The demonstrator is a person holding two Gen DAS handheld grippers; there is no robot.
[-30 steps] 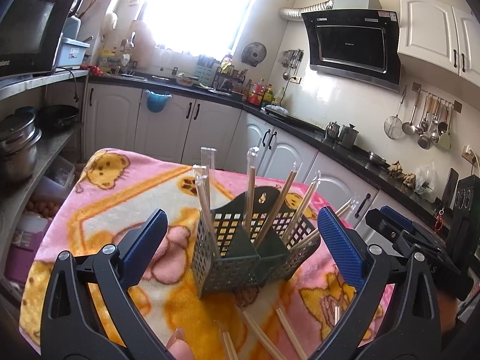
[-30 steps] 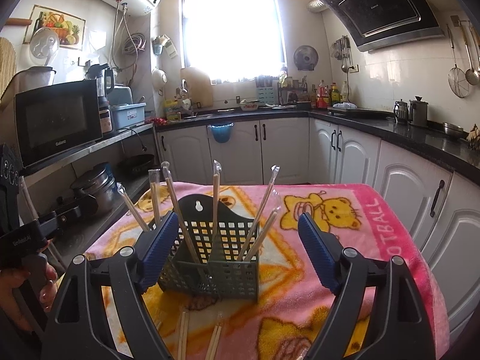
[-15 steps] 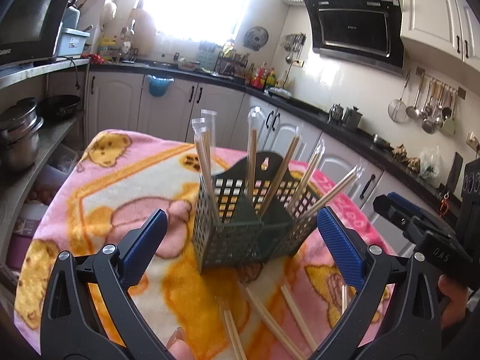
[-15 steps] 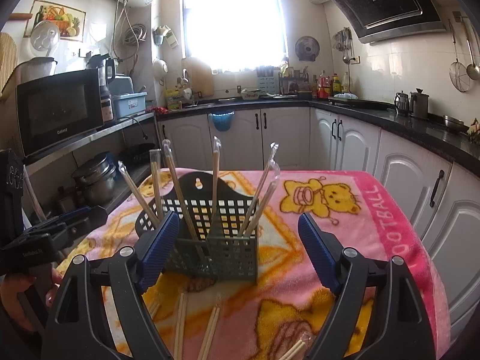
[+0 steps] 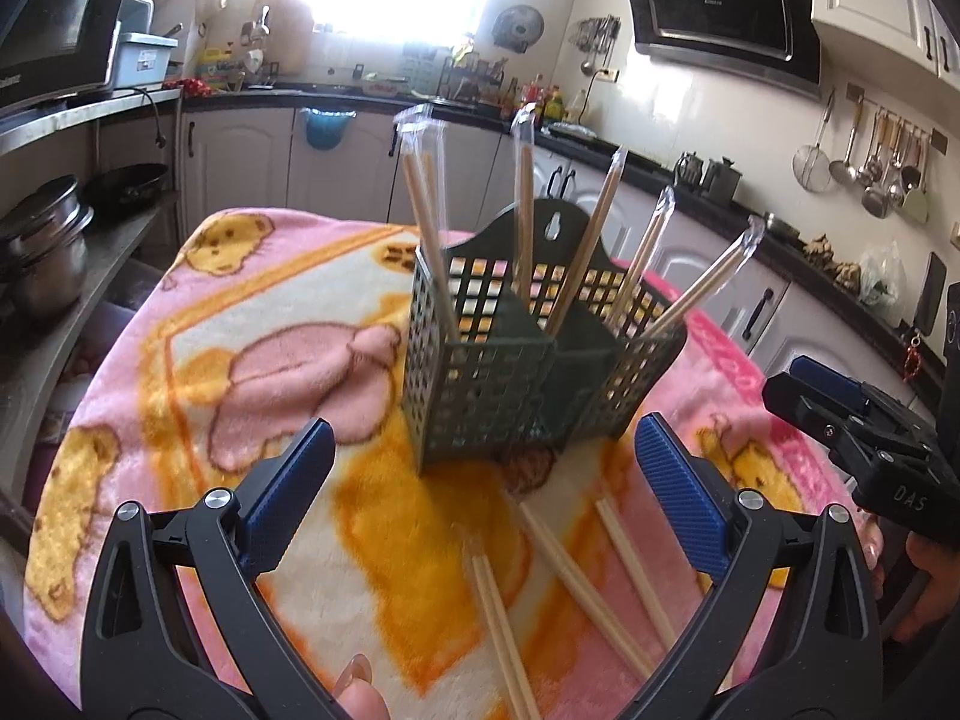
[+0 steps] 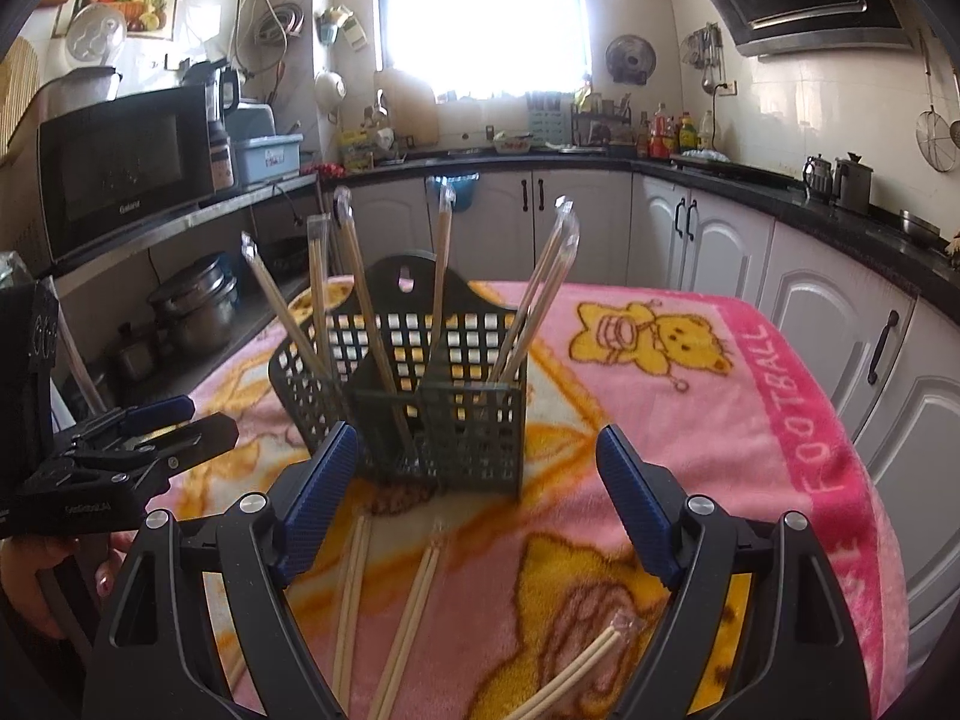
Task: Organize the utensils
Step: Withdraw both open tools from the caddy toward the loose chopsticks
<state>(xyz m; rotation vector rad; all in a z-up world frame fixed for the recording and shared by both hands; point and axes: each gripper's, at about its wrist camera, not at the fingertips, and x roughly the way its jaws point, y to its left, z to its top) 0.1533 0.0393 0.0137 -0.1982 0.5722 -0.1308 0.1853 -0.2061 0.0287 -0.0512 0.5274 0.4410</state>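
A dark green mesh utensil basket (image 5: 528, 360) (image 6: 414, 402) stands on a pink and yellow blanket and holds several wrapped chopstick pairs upright. Several loose wrapped chopstick pairs (image 5: 576, 582) (image 6: 384, 594) lie flat on the blanket in front of it. My left gripper (image 5: 480, 480) is open and empty, a little before the basket, above the loose pairs. My right gripper (image 6: 474, 492) is open and empty, also just before the basket. The right gripper shows at the right edge of the left wrist view (image 5: 840, 420); the left one shows at the left of the right wrist view (image 6: 138, 438).
The blanket (image 5: 252, 372) (image 6: 720, 420) covers a small table. Shelves with steel pots (image 5: 42, 258) and a microwave (image 6: 120, 168) stand to the left. Kitchen counters with white cabinets (image 6: 690, 228) run behind and to the right.
Both grippers have drawn back and tilted down, so more loose chopsticks on the blanket show in front of the basket. Both stay open.
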